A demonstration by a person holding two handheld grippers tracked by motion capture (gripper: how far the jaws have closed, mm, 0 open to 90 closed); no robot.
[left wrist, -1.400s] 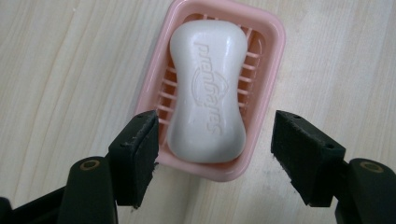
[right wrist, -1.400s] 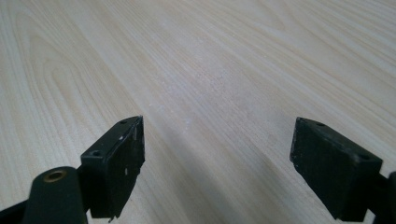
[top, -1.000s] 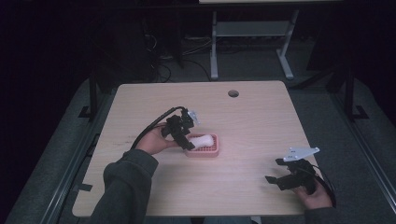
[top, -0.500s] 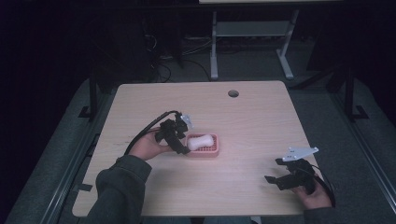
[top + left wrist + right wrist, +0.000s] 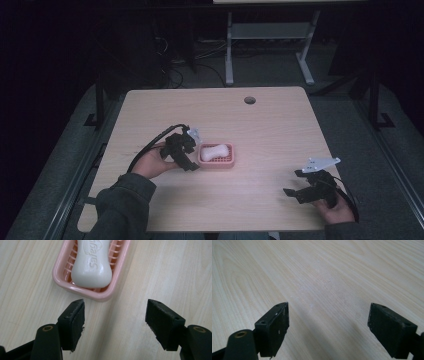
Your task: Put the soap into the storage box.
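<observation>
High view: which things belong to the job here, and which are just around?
In the job:
- soap bar
- pink soap dish
- left gripper, open beside the dish

Just around:
- right gripper, open over bare table
- cable hole

My black two-jaw left gripper (image 5: pixel 192 152) trails a black cable; the right gripper (image 5: pixel 300 185) carries a grey three-cornered plate (at twelve o'clock). I wear grey-green sleeves (image 5: pixel 122 207).
</observation>
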